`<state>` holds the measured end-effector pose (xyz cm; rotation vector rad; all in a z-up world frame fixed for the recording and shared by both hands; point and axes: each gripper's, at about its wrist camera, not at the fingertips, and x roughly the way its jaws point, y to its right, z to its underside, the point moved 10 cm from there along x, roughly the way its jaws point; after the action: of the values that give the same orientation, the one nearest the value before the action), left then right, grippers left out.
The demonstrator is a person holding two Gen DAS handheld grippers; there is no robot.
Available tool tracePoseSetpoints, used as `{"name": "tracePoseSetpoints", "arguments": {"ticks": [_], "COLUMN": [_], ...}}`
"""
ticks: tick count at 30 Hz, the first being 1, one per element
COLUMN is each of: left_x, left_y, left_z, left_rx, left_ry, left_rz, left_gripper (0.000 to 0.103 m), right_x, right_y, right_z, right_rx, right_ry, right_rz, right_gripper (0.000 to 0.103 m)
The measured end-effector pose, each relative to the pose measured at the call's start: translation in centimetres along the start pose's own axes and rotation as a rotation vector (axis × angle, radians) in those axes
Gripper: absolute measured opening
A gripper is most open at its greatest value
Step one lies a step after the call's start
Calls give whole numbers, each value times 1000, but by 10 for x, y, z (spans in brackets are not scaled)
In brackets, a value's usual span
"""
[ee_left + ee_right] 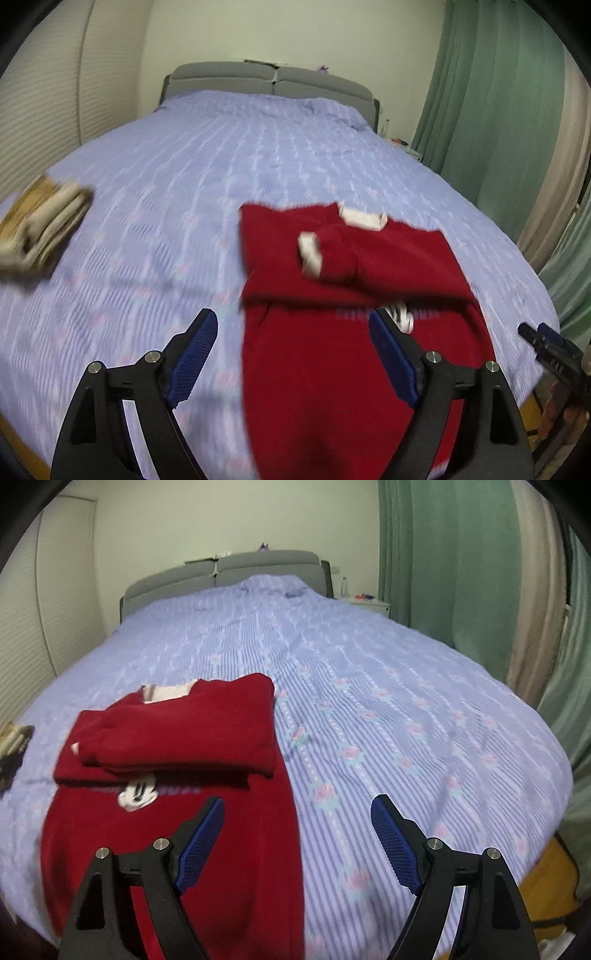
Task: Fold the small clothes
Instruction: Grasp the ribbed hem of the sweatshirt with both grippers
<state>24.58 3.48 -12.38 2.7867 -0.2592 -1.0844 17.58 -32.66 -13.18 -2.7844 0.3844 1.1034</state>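
A small red sweater (332, 350) with white cuffs and collar lies on the bed, its upper part and sleeves folded down over the body; a white cartoon print (137, 794) peeks out below the fold. It also shows in the right wrist view (177, 738). My left gripper (291, 321) is open and empty, hovering over the sweater's left edge. My right gripper (297, 805) is open and empty, over the sweater's right edge. The right gripper's tip shows at the far right of the left wrist view (543, 339).
The bed has a lilac striped floral cover (406, 701) and a grey headboard (266, 79). A stack of folded beige clothes (40, 229) lies at the left. Green curtains (461, 554) hang on the right. A white nightstand (369, 603) stands by the headboard.
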Motion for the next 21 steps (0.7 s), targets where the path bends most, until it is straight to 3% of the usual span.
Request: {"name": "tracePoseSetpoints", "arguments": {"ticks": [9, 16, 21], "left_x": [-38, -33, -13], "left_y": [-16, -4, -3], "left_z": [75, 116, 139], "left_rx": [15, 48, 26], "left_ry": [-37, -100, -195], "left_rz": [-13, 53, 83], "left_gripper": [84, 84, 80], "right_x": [-47, -48, -37], "right_y": [-1, -4, 6], "right_z": [59, 119, 131], "right_rx": [65, 95, 179], "right_ry": [-3, -106, -158], "right_rz": [-26, -89, -127], "right_gripper": [81, 81, 80]}}
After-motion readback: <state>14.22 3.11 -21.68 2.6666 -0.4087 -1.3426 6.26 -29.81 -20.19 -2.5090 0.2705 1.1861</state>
